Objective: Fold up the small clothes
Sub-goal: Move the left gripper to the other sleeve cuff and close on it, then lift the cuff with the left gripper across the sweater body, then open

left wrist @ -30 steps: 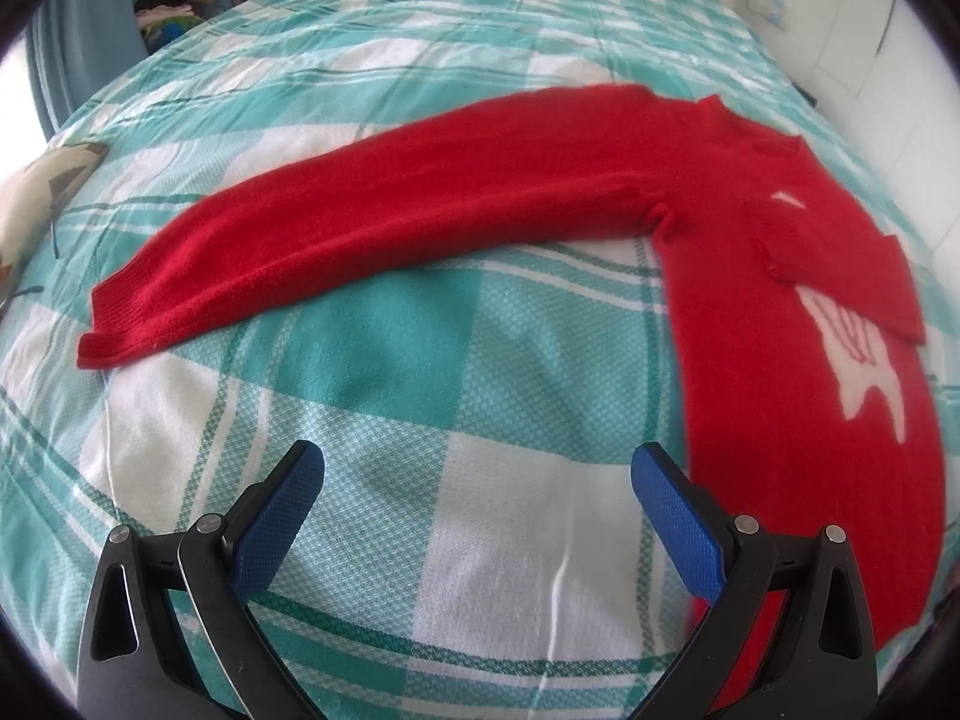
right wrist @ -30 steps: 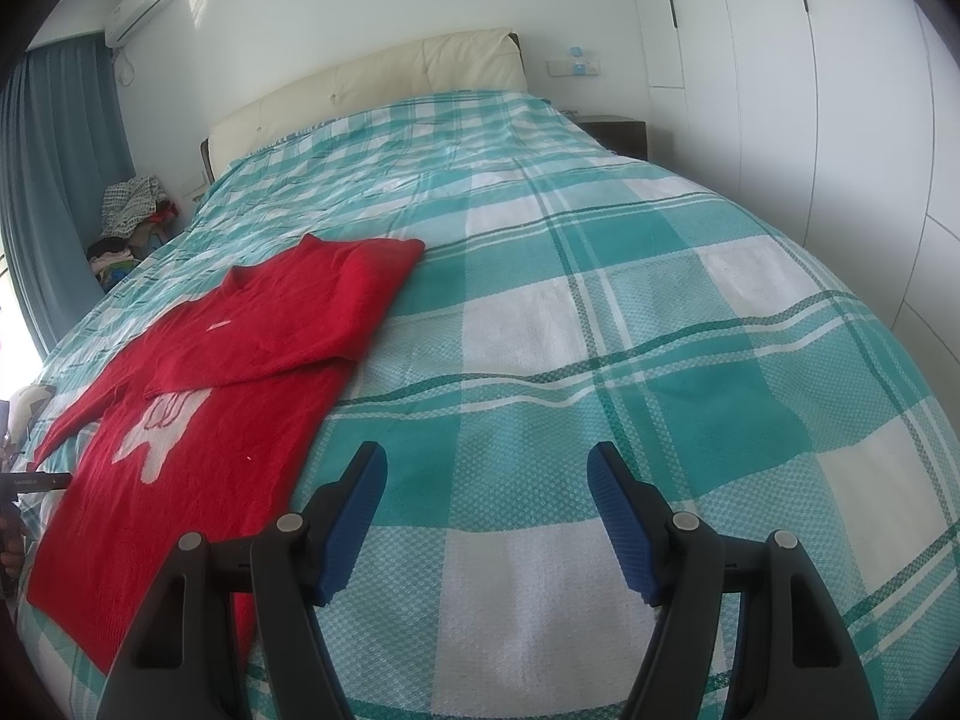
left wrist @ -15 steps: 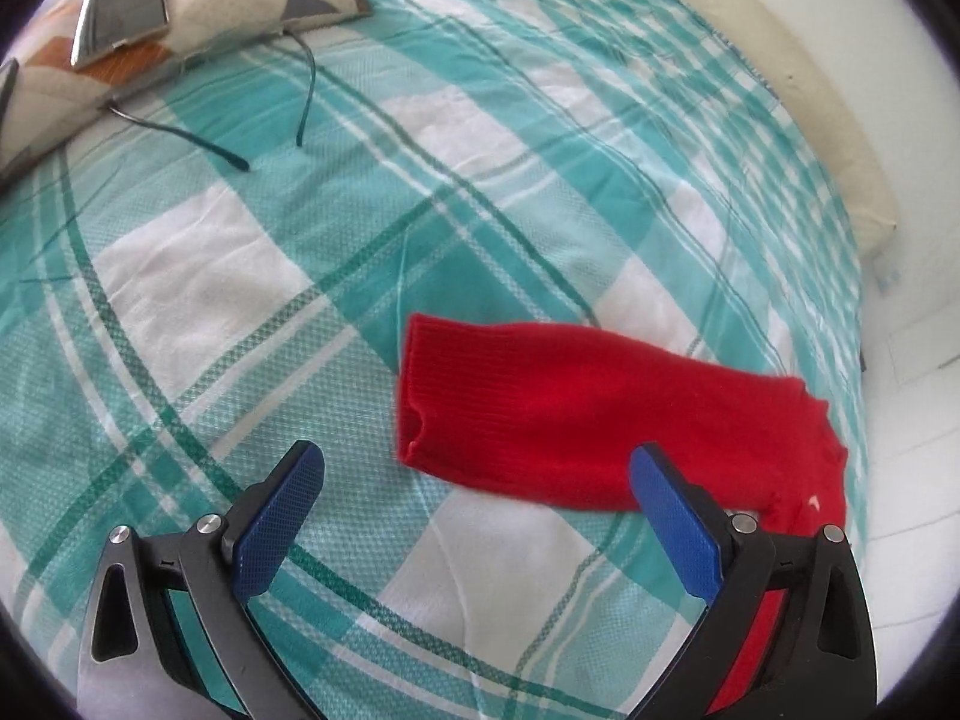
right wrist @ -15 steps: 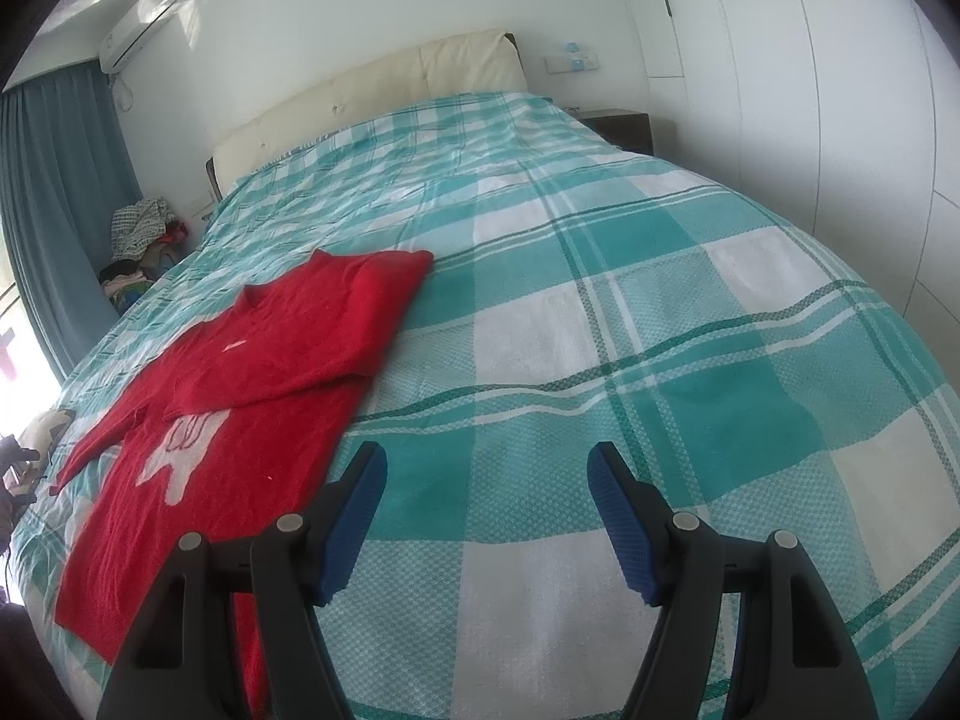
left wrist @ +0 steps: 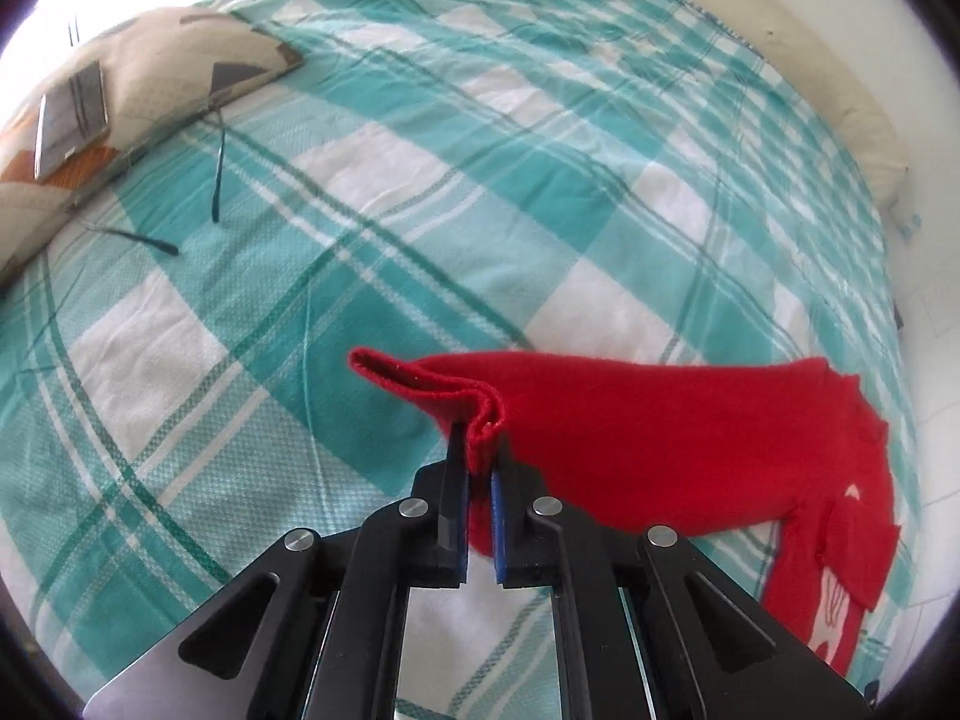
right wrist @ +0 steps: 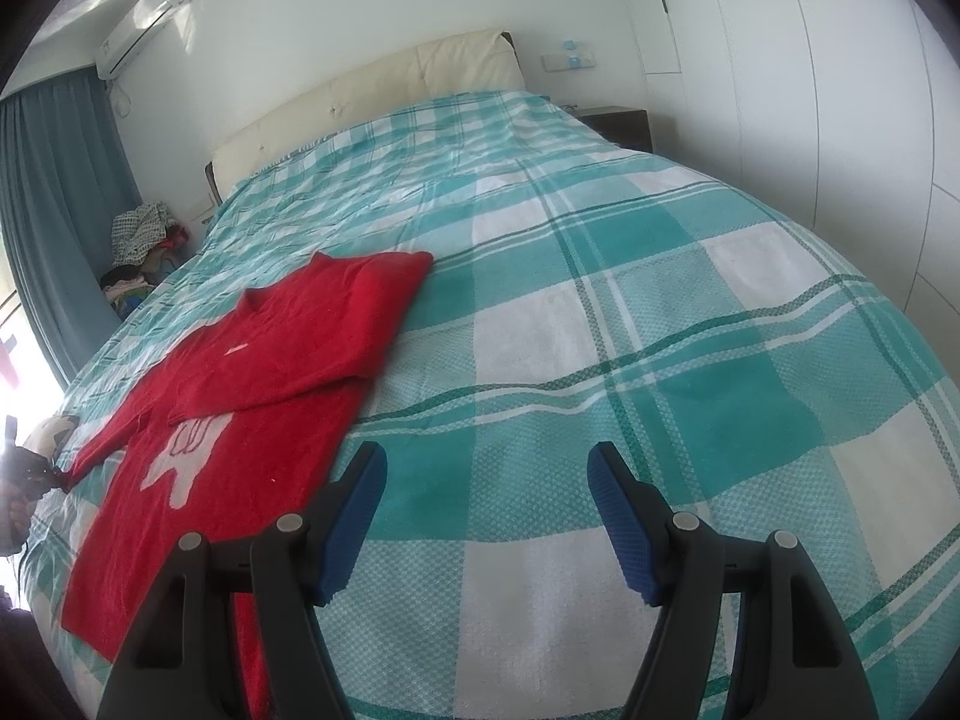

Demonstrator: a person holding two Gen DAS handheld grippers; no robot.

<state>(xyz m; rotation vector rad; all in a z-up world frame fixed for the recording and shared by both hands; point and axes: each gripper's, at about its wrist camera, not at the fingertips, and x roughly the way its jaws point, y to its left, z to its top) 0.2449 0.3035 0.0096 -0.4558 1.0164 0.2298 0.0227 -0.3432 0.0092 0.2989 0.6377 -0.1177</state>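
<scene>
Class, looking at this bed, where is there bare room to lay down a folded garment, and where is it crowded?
Free: the checked bedspread between the red sweater and the wardrobe side, up to the headboard. Crowded: the sweater's side, where the left hand-held gripper pinches its sleeve cuff, near the patterned pillow.

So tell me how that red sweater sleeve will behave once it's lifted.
Probably floppy: the sleeve already bunches where the left gripper pinches its cuff. Likely light and grippy, being fuzzy knit. It may drag the sweater body along.
</scene>
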